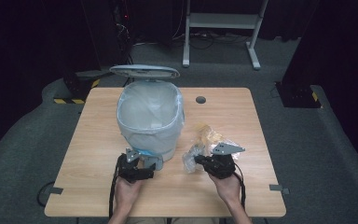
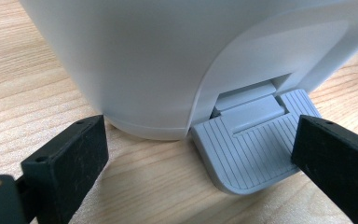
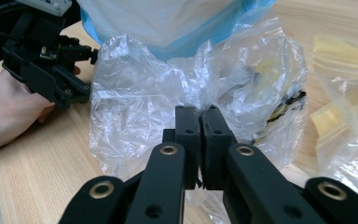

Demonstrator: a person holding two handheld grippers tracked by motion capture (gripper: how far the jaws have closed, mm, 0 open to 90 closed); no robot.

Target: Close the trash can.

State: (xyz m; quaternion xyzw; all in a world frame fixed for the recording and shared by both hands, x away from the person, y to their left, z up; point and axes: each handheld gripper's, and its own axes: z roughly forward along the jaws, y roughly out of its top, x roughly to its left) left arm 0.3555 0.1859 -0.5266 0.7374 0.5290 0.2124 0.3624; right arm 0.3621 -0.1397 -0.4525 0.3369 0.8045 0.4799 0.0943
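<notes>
At a wooden table [image 1: 242, 186], the right gripper [image 3: 200, 114] has its jaws pinched tight on a crumpled clear plastic bag [image 3: 135, 93], which bunches up just ahead of the tips with no clear long axis. The left gripper [image 2: 200, 154] stands wide open, one jaw pressing the grey pedal [image 2: 247, 149] of the lined bin [image 1: 150, 119], whose lid [image 1: 144, 71] tilts up. No writing is legible.
</notes>
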